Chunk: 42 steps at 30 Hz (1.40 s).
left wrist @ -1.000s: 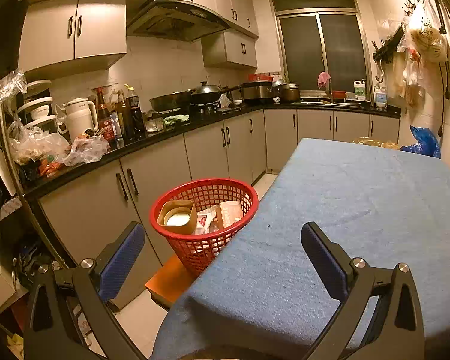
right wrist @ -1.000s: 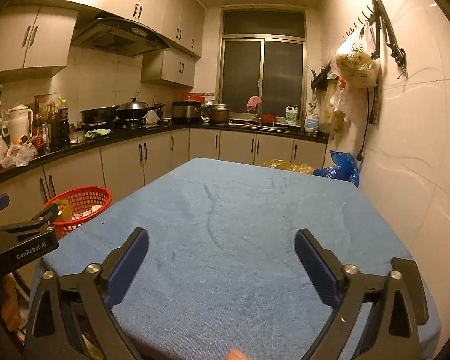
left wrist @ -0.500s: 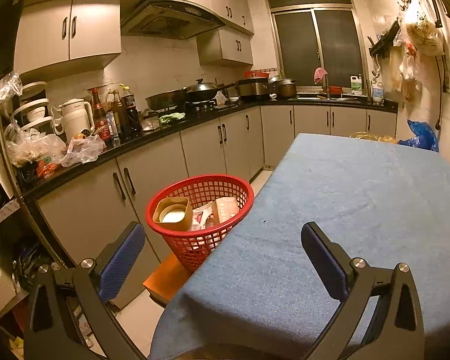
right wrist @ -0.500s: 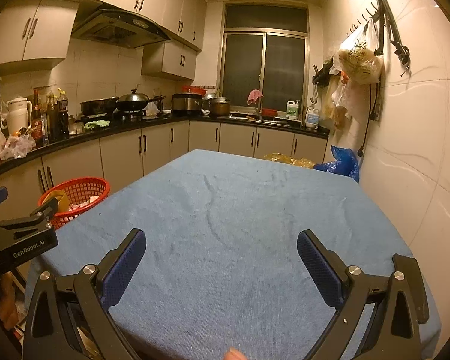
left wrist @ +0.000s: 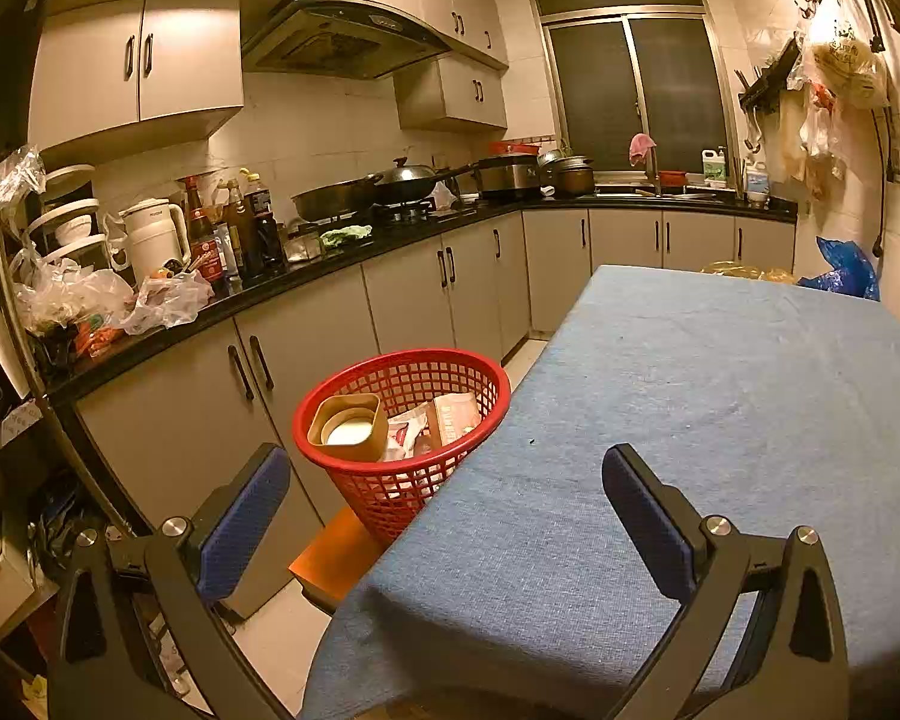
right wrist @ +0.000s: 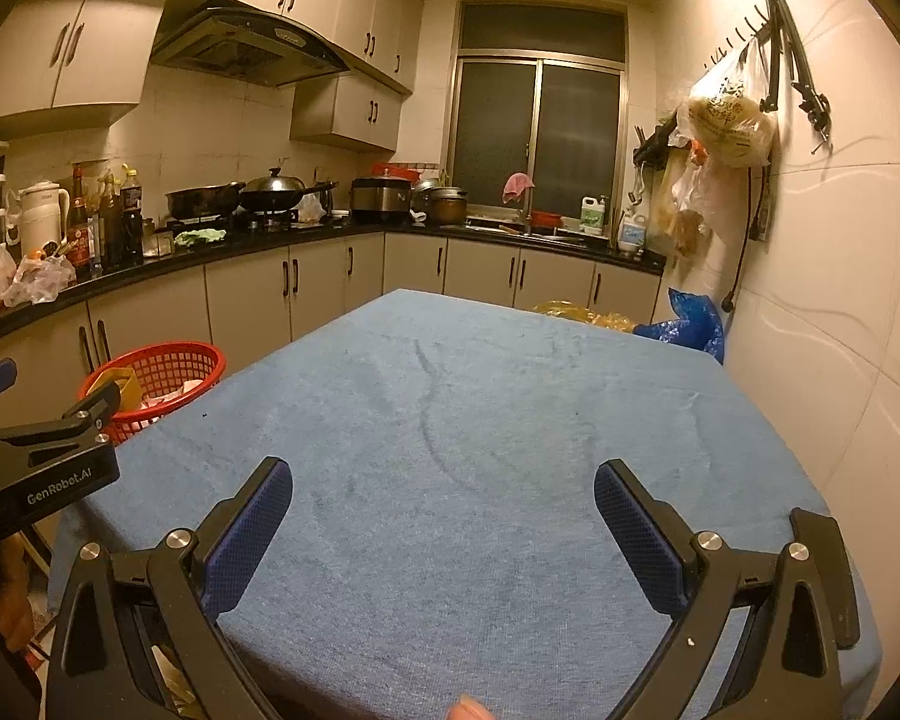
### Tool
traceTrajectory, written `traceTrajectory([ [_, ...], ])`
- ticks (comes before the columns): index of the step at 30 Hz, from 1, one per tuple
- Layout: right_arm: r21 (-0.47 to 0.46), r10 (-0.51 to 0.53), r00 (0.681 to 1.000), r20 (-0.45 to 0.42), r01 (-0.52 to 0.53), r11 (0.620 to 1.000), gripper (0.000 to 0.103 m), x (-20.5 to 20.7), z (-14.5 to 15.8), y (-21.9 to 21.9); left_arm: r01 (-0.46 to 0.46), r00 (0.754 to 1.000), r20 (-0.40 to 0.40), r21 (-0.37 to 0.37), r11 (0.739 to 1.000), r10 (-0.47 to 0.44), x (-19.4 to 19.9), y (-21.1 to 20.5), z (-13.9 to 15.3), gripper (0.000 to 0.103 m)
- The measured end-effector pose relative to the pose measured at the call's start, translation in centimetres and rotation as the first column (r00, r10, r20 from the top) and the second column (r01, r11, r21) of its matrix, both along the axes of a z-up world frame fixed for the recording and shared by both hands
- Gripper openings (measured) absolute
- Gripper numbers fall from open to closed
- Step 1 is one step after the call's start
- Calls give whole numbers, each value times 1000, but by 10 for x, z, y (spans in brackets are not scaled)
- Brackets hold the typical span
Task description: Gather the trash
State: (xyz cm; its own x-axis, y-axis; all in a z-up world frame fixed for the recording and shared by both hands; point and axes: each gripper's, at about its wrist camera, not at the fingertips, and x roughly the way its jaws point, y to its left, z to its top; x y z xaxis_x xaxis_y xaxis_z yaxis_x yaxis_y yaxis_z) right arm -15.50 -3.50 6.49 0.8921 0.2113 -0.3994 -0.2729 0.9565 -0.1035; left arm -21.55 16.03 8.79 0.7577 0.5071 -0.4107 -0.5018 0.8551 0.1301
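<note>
Left gripper (left wrist: 444,483) jaws wide apart, empty, at the table's (left wrist: 720,372) near-left corner. Right gripper (right wrist: 441,501) likewise spread. Red basket (left wrist: 402,420) holds trash beside the table's left edge.

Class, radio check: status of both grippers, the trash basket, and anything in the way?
Left gripper open, empty. Right gripper open, empty. Red basket beside table, holding trash. Blue tablecloth bare.
</note>
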Motion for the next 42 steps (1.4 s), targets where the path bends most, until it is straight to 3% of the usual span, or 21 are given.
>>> traceTrajectory([
  [42, 20, -11, 999, -43, 12, 1000, 102, 7, -7, -5, 23, 999, -24, -7, 1000, -23, 2, -2, -6, 103],
])
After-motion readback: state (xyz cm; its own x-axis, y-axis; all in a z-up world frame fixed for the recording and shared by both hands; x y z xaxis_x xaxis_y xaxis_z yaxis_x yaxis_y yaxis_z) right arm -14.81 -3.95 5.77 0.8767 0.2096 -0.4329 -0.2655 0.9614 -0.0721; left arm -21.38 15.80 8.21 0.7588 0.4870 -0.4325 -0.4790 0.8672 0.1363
